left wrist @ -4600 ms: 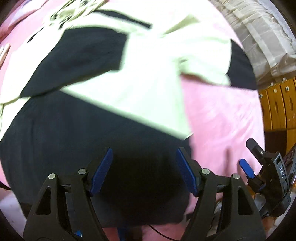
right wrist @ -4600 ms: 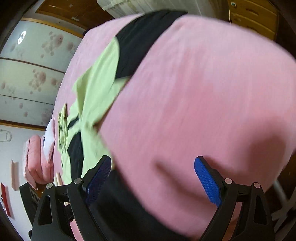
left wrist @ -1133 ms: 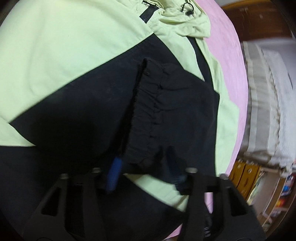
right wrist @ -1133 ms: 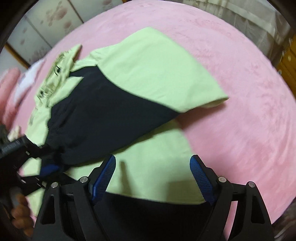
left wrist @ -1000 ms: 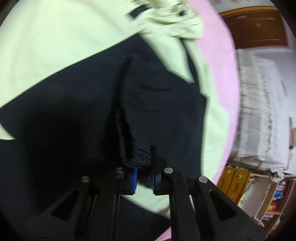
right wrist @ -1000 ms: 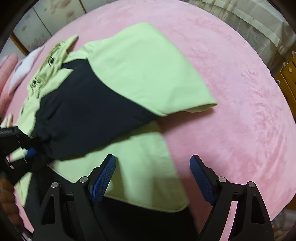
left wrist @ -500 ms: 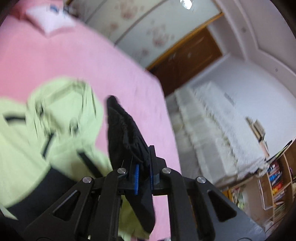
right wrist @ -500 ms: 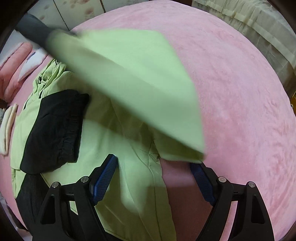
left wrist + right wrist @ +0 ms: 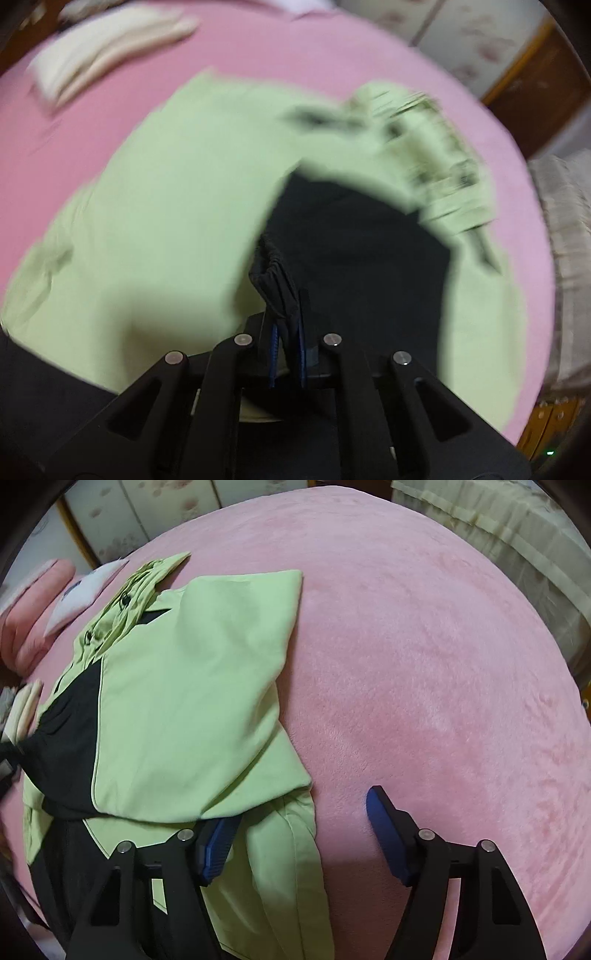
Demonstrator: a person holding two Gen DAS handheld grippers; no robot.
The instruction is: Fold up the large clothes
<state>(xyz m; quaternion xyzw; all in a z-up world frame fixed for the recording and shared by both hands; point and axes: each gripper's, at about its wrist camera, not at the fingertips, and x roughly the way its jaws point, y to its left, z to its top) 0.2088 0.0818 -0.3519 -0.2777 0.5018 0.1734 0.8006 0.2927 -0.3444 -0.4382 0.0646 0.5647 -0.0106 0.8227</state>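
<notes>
A light green and black jacket [image 9: 177,709] lies on the pink bed [image 9: 424,672], with one sleeve folded across its body. My left gripper [image 9: 287,325] is shut on the black elastic sleeve cuff [image 9: 275,280] and holds it over the jacket [image 9: 177,206]. The cuff also shows at the left edge of the right wrist view [image 9: 33,746]. My right gripper [image 9: 299,834] is open and empty, low over the jacket's right edge, its left finger [image 9: 216,843] over green cloth and its right finger [image 9: 384,830] over bare bedding.
Folded cream cloth [image 9: 107,55] lies at the far left of the bed. A pink pillow [image 9: 26,609] and a white pillow [image 9: 85,594] are at the head. A cream frilled cover [image 9: 517,535] lies to the right; wooden furniture [image 9: 543,428] stands past the bed edge.
My left gripper shut on the black cuff, lifted it, then carried the sleeve across the jacket's body. The right gripper stayed open and shifted slightly lower.
</notes>
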